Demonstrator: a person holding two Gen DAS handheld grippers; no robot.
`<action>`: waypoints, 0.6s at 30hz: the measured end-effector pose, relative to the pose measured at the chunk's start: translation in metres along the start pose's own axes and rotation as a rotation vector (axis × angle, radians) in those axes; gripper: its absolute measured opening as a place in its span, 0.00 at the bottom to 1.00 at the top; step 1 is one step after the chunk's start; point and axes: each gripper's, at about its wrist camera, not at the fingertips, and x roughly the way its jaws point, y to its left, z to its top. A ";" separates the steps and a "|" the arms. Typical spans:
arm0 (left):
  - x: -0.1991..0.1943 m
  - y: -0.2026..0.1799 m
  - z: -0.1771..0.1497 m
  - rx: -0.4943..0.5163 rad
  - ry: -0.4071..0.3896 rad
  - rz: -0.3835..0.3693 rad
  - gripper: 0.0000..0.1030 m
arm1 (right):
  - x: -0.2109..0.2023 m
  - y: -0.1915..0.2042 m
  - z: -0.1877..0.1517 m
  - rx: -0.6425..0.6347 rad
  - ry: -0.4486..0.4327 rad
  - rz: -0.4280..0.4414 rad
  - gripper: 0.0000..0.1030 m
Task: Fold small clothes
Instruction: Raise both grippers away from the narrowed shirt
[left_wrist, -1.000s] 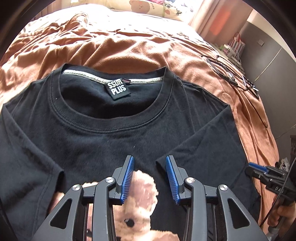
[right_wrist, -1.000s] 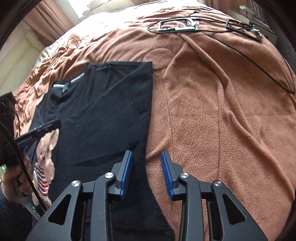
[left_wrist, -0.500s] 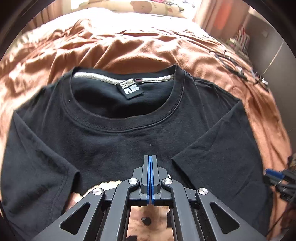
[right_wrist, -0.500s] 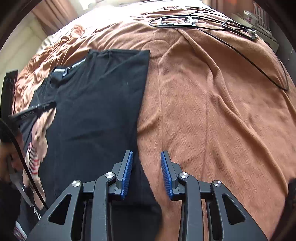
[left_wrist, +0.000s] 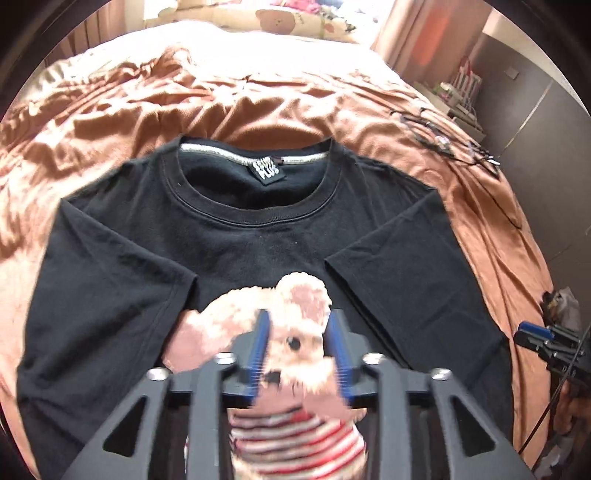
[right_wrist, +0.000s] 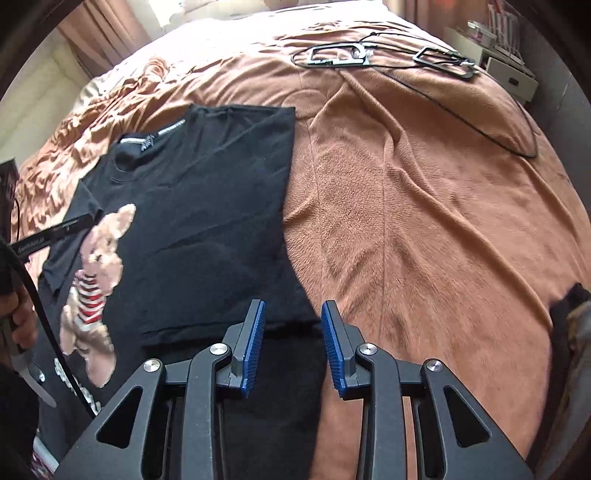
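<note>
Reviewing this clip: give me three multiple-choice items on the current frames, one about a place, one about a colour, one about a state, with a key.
1. The black T-shirt lies on:
A. a brown bedspread
B. a wooden floor
C. a chair

2. The printed bear wears stripes of:
A. green and yellow
B. red and white
C. blue only

3. The sleeves are:
A. spread outward
B. rolled up
C. folded in over the front

Key: 1 A, brown cloth surrounds the shirt; 2 B, stripes show below the bear's head; 3 C, both sleeve hems lie across the chest.
</note>
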 end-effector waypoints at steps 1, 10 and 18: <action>-0.008 0.000 -0.002 0.004 -0.011 0.002 0.55 | -0.007 0.001 -0.003 0.008 -0.002 -0.008 0.59; -0.107 0.017 -0.025 0.017 -0.110 0.027 0.96 | -0.077 0.011 -0.027 0.052 -0.063 -0.023 0.99; -0.173 0.034 -0.057 0.005 -0.151 0.055 0.97 | -0.131 0.024 -0.058 0.054 -0.097 -0.003 1.00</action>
